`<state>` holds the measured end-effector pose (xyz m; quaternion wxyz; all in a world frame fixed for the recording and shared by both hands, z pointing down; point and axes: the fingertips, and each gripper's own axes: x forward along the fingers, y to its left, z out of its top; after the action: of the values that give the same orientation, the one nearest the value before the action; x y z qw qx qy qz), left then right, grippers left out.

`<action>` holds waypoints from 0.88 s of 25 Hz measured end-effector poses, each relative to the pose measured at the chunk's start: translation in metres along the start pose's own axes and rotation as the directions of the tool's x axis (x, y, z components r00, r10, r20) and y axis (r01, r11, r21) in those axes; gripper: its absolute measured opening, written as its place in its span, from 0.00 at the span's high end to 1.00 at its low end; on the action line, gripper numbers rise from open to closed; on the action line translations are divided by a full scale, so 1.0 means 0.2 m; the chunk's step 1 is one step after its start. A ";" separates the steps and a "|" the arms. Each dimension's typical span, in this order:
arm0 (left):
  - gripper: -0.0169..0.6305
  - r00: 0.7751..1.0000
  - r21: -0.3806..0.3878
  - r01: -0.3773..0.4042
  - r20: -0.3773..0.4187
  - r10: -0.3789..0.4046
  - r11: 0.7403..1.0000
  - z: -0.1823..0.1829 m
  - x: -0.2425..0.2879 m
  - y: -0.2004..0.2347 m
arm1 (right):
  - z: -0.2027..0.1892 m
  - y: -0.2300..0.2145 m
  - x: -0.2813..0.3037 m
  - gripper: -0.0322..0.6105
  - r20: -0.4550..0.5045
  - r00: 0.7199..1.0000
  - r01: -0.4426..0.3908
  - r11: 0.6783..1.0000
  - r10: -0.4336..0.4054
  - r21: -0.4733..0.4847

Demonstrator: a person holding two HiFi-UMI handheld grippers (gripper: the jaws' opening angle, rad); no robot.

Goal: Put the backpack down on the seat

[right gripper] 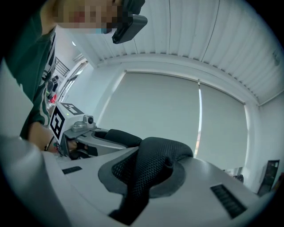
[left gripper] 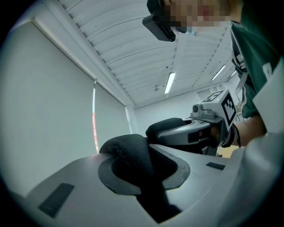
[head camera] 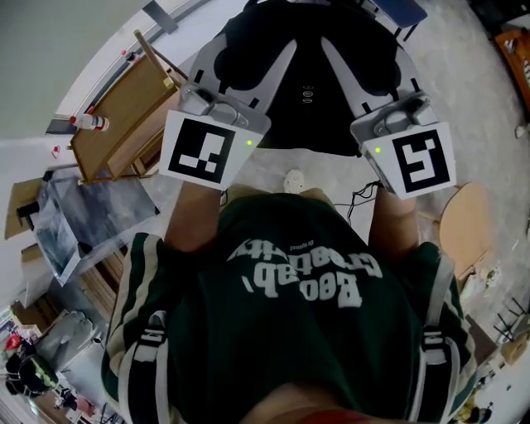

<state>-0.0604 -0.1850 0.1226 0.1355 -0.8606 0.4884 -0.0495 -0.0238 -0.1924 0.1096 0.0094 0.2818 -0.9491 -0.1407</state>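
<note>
A black backpack (head camera: 308, 87) hangs in front of me above the floor, held up by both grippers. My left gripper (head camera: 247, 51) is shut on a black mesh shoulder strap (left gripper: 129, 153), which bulges out between its grey jaws. My right gripper (head camera: 366, 51) is shut on the other mesh strap (right gripper: 155, 163) in the same way. Both gripper views look up at the ceiling, and each shows the other gripper (left gripper: 195, 132) (right gripper: 86, 135) close alongside. A round wooden seat (head camera: 468, 219) stands low at my right, apart from the backpack.
A tilted wooden frame (head camera: 124, 108) stands at the left with a bottle (head camera: 91, 122) beside it. My white shoe (head camera: 293, 180) shows below the backpack. Boxes and clutter lie at the lower left, and a blue thing (head camera: 406, 10) sits at the top right.
</note>
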 end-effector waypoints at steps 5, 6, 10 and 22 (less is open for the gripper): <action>0.83 0.996 -0.032 0.092 0.016 -0.092 0.995 -0.09 0.33 -0.06 | -0.17 -0.28 -0.03 0.84 -0.036 0.997 0.075 0.997 -0.075 -0.008; 0.83 0.994 -0.028 0.113 0.015 -0.113 0.993 -0.12 0.41 -0.06 | -0.21 -0.35 -0.02 0.84 -0.044 0.995 0.090 0.996 -0.090 -0.007; 0.83 0.980 -0.034 0.197 0.027 -0.196 0.980 -0.25 0.71 -0.02 | -0.40 -0.61 0.04 0.84 -0.095 0.985 0.149 0.989 -0.147 0.007; 0.82 0.937 -0.129 0.342 -0.026 -0.348 0.931 -0.75 1.37 0.07 | -1.04 -1.11 0.26 0.84 -0.226 0.953 0.233 0.966 -0.203 0.115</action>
<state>0.0371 -0.4540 0.2504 0.0598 -0.9382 0.3351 -0.0631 0.0710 -0.4531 0.2447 0.0750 0.3983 -0.9132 -0.0429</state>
